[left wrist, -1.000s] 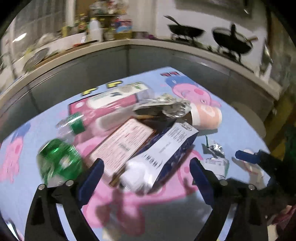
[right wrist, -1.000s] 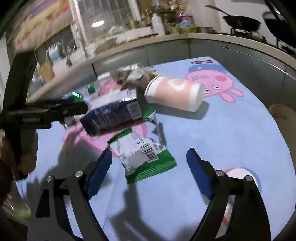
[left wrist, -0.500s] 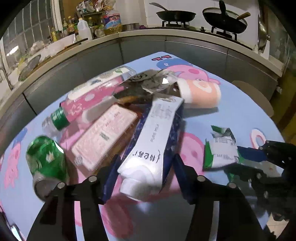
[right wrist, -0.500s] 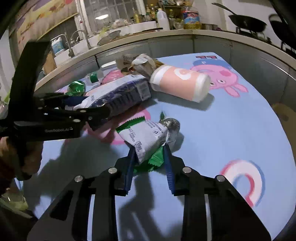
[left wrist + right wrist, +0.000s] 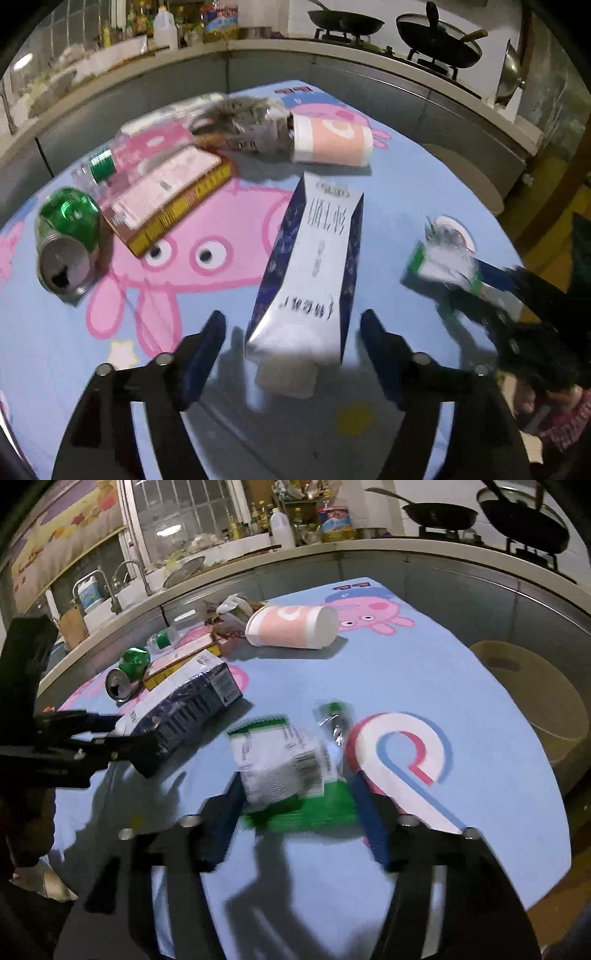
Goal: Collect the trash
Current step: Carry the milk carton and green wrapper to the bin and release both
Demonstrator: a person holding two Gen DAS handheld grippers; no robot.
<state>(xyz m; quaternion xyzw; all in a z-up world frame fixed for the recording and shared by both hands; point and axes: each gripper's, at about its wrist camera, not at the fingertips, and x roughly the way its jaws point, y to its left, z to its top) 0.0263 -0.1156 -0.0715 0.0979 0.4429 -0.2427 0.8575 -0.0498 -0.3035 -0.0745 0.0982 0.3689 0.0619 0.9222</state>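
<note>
A blue-and-white milk carton (image 5: 314,266) lies flat on the cartoon-pig tablecloth (image 5: 221,221), pulled clear of the trash pile. My left gripper (image 5: 291,343) straddles its near end. Its jaws are opening, and a gap shows on each side of the carton. A green-and-white snack wrapper (image 5: 284,764) lies between the fingers of my right gripper (image 5: 295,808). Those jaws are opening too, with a gap on the wrapper's right side. In the right wrist view the carton (image 5: 184,705) sits at the left, with the left gripper's fingers around it.
The pile holds a green can (image 5: 68,236), a pink bottle with a green cap (image 5: 110,166), a flat pink-and-yellow box (image 5: 166,192), a crumpled bag (image 5: 240,122) and a tipped paper cup (image 5: 332,142). A beige bin (image 5: 535,701) stands beyond the table's right edge. Kitchen counters run behind.
Both grippers closed on the carton and the wrapper half a second ago and have now spread apart. The carton has slid out of the pile, and the wrapper has shifted toward the right.
</note>
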